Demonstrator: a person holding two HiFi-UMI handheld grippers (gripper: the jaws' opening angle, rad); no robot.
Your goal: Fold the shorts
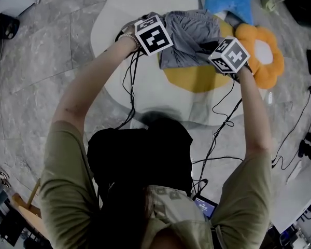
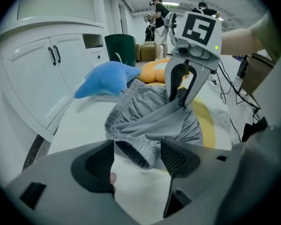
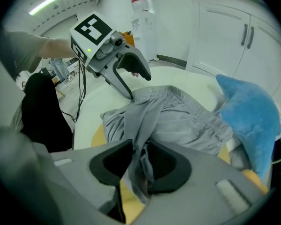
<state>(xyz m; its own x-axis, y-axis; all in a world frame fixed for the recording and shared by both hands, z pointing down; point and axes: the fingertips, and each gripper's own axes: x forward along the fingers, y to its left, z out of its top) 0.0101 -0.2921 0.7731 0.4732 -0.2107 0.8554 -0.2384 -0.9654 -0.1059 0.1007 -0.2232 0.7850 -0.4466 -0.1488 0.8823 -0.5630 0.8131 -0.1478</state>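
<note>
I judge the fold has only begun: the shorts [image 2: 150, 121] lie rumpled in a heap, not yet spread flat.

My right gripper [image 3: 138, 165] is clamped on a gathered fold of the grey cloth, which runs up between its pads and pulls into a ridge toward the heap ahead. My left gripper [image 2: 137, 158] has its jaws well apart and holds nothing. The elastic waistband [image 2: 133, 151] sits just ahead of them, in line with the gap, and neither pad presses on it.

The next move, as I see it, is to ease the left gripper forward onto that waistband and close. Then both grippers draw apart to stretch the shorts flat before one half goes over the other. The band is thick and bunched, so I should take one layer cleanly.

For room, bare white bench [image 1: 119, 14] lies below and to the left of my left gripper, though its edge is near on that side. The blue star [image 2: 107, 78] touches the shorts just beyond them, and the orange flower [image 1: 262, 53] lies beside my right gripper on its outer side, so spreading that way is cramped. The nearer side looks the freest.
</note>
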